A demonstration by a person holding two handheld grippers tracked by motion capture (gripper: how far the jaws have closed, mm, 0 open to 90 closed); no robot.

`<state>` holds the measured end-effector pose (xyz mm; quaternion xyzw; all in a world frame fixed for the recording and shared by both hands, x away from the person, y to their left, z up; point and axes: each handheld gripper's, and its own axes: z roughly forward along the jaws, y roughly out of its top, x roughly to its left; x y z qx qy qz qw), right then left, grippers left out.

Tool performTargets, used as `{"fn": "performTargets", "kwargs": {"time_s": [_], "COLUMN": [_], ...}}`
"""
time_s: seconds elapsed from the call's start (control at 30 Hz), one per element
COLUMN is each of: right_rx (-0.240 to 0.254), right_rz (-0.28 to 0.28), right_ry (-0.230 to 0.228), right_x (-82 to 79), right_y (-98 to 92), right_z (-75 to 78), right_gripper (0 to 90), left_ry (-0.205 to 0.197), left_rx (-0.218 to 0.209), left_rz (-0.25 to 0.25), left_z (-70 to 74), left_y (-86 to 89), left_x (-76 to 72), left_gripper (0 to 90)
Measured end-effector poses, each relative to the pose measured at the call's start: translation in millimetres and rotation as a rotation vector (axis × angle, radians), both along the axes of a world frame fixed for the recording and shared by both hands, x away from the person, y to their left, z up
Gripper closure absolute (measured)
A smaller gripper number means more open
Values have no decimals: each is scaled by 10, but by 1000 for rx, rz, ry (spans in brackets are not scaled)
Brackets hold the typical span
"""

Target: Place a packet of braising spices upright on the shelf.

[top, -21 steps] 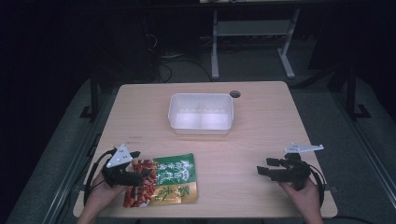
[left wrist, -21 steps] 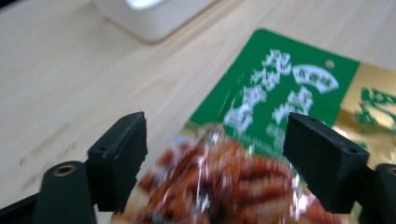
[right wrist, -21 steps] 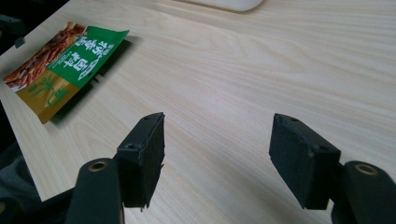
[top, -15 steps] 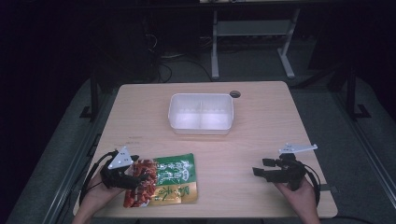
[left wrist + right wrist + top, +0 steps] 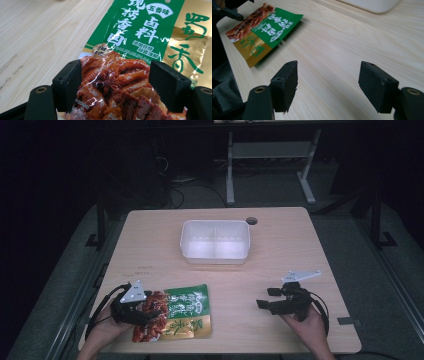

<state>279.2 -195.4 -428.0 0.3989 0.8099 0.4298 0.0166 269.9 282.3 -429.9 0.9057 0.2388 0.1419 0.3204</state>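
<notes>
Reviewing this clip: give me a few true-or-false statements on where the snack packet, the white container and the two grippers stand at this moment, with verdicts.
1. The snack packet lies flat on the table near its front left corner. True.
2. The left gripper has its jaws apart with the red end of the packet between them. True.
3. The right gripper holds the packet. False: its jaws stand open over bare wood, and the packet lies well away from it.
4. The white container has the packet inside it. False: the container sits farther back at mid table, apart from the packet, with nothing visible in it.
5. The white container is split into two compartments. True: a divider runs across its middle.
</notes>
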Motion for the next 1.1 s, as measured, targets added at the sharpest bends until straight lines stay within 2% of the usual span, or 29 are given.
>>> {"fn": "performTargets", "kwargs": {"time_s": [0.1, 0.27, 0.3, 0.33, 0.37, 0.53, 0.7, 0.8, 1.1], "right_rx": [10, -13, -13, -14, -14, -19, -18, -36, -22], "right_rz": [29, 89, 89, 109, 109, 177, 225, 234, 233], "right_ry": [17, 30, 30, 30, 30, 52, 87, 112, 159], "right_x": [51, 122, 122, 148, 148, 223, 279, 308, 368], "right_y": [134, 409, 409, 523, 523, 887, 1171, 1272, 1399], "right_z": [9, 33, 33, 51, 51, 69, 19, -34, -103], "right_gripper": [302, 290, 290, 288, 288, 283, 291, 296, 312], "left_ry": [10, 22, 22, 27, 27, 38, 36, 40, 41], "left_rx": [2, -4, -4, -2, -2, 2, -7, -12, -16], "left_rz": [-6, -13, -13, -16, -16, -21, -23, -20, -22], "left_z": [-6, -8, -8, -14, -14, -27, -18, -17, -11], "left_y": [0, 3, 3, 0, 0, 13, 29, 37, 39], "left_x": [2, 1, 1, 5, 5, 14, 17, 14, 33], "left_gripper": [265, 284, 287, 288, 288, 292, 292, 293, 289]}}
